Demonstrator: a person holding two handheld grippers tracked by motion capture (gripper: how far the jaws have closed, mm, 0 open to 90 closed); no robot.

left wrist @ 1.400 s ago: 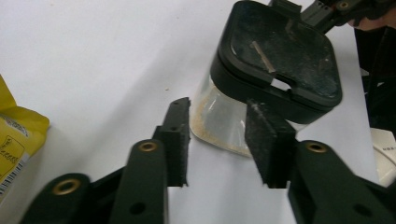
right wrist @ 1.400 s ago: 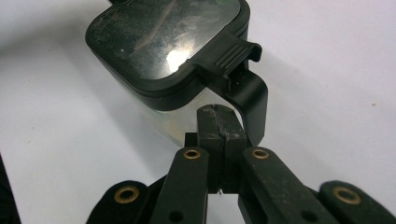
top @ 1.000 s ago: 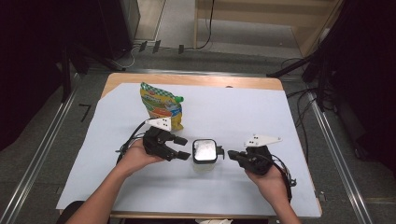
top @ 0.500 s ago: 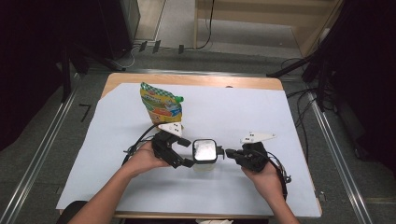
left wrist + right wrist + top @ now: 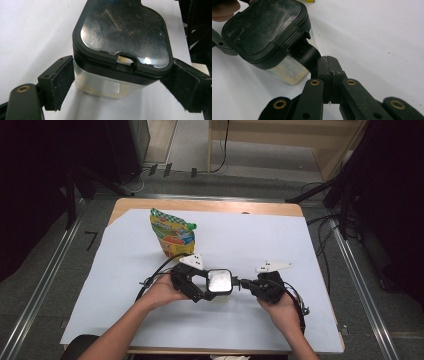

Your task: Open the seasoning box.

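Container between both tongs, front-centre of worktop.

Clear square plastic container with a black snap lid (image 5: 219,283) sits upright on the white-covered worktop (image 5: 300,245), pale residue along its bottom edge. Left tongs (image 5: 117,85) straddle the container: jaws have just been opening and now stand wide, the left pad (image 5: 63,80) just beside the clear wall, the right pad at the lid's rim; can't tell whether either still presses. Right tongs (image 5: 327,65) are closed, jaws together, tips right at the black latch tab (image 5: 305,53) hanging off the lid's side; can't tell whether the tab is pinched between them. Yellow-green printed snack bag with a green spout cap (image 5: 171,234) stands well behind the container, apart from it.
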